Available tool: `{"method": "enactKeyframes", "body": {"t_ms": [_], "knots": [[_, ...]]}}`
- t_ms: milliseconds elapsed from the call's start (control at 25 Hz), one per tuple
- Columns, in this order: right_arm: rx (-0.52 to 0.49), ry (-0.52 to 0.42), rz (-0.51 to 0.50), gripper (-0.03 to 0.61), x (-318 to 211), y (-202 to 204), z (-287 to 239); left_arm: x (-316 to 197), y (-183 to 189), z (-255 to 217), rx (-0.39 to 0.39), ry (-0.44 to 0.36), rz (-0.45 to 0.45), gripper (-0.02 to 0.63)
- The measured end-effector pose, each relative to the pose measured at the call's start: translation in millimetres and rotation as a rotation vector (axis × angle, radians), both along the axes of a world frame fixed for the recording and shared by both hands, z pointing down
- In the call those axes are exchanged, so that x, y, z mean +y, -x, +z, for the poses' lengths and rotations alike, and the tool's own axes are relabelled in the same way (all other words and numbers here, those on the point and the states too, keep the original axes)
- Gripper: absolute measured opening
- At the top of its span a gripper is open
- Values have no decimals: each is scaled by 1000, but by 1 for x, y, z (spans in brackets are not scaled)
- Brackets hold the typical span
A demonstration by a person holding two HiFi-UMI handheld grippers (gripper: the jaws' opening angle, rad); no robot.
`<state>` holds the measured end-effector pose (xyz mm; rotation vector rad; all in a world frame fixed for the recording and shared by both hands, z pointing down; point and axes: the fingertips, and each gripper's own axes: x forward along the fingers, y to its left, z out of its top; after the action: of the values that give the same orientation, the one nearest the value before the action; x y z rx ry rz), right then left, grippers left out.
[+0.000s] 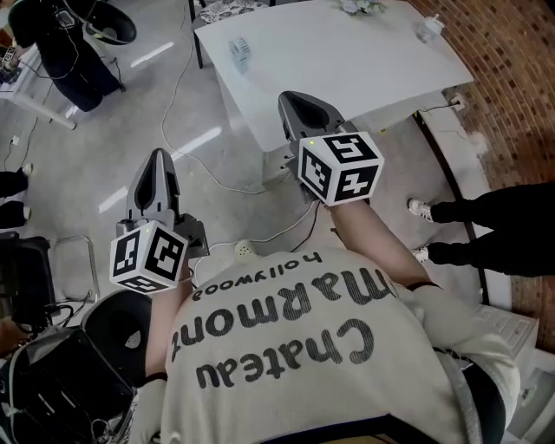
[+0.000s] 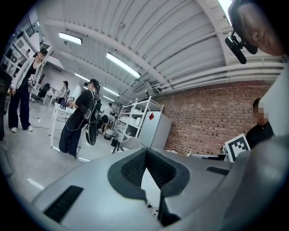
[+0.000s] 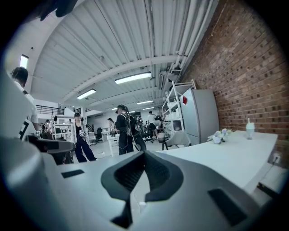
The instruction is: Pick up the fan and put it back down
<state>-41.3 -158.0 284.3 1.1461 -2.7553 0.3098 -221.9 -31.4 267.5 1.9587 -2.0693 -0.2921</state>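
A small pale blue round thing (image 1: 239, 49), possibly the fan, stands on the white table (image 1: 347, 61) near its left end; it is too small to tell for sure. My right gripper (image 1: 291, 97) is held level near the table's front edge, jaws shut with nothing between them. My left gripper (image 1: 159, 156) hangs over the floor, left of the table and further from it, also shut and empty. In the left gripper view the left gripper (image 2: 145, 152) has its tips touching. In the right gripper view the right gripper (image 3: 144, 154) is closed too, with the table (image 3: 226, 158) at right.
White flowers (image 1: 360, 7) and a lidded cup (image 1: 429, 29) sit at the table's far side. Cables and a power strip (image 1: 245, 250) lie on the floor. A person's legs (image 1: 486, 225) stand at right by the brick wall (image 1: 520, 78). Several people stand beyond.
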Motion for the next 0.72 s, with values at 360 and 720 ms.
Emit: {"method": "enactKeyframes", "body": {"t_ms": [360,720], "knots": [[18,16,-33,2,22,-49,7,20,-48,4,13,15,-39,2],[19,13,-32,2,35,-105,5,33,-101,2,12,12,-43,2]]}}
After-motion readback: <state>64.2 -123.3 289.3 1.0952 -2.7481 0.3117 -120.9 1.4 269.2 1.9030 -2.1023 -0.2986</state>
